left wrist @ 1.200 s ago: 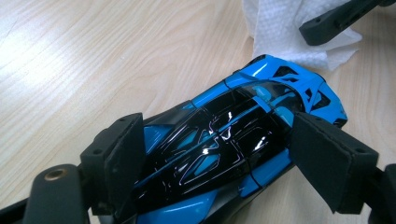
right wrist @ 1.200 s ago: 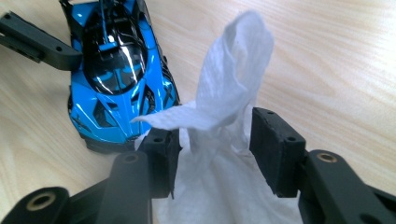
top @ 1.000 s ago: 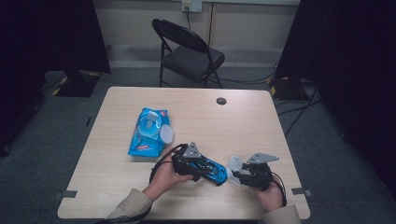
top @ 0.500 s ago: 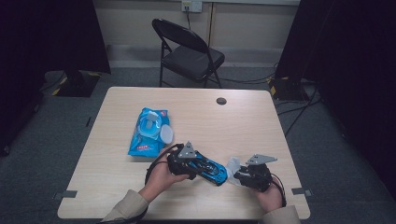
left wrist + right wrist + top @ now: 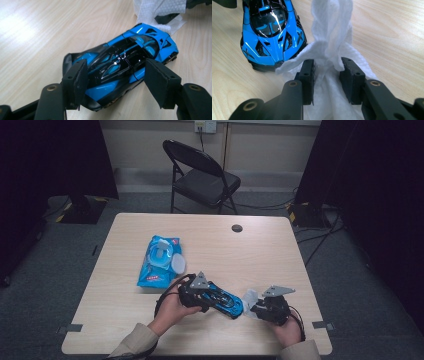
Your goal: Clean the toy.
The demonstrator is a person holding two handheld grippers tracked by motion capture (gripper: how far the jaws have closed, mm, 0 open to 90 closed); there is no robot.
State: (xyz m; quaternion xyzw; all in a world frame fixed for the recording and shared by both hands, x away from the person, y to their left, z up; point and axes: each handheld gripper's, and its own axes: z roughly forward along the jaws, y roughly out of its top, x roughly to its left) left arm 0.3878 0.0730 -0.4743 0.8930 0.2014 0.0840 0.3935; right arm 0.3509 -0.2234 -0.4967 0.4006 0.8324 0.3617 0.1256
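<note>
Tongs come first in the lower part of the high view: the right tongs point(image 5: 256, 307) sit at lower right, the left tongs point(image 5: 202, 295) just left of centre, both low over the surface point(image 5: 280, 245). In the right gripper view the right tongs point(image 5: 327, 75) pinch a bunched white wipe point(image 5: 332, 45); their jaws have just been closing, and the cloth is squeezed between the pads and rises toward the top of that frame.

Between the two lies the blue toy car point(image 5: 222, 300), resting on the surface with its long axis running from centre-left down toward lower right in the high view. Its nose points at the right tongs: in the right gripper view the toy car point(image 5: 272, 35) sits upper left, nose toward the camera, and the wipe's edge touches its front corner. In the left gripper view the left tongs point(image 5: 117, 80) straddle the car's point(image 5: 125, 65) tail end; their jaws have just been closing, the left pad appears to press the flank, while the right pad seems just shy of it.

Judging from this, the wipe must travel up and left in the right gripper view, along the car's length, while the left tongs brace it.

Farther off, the blue wipe packet point(image 5: 160, 262) lies left of centre.
</note>
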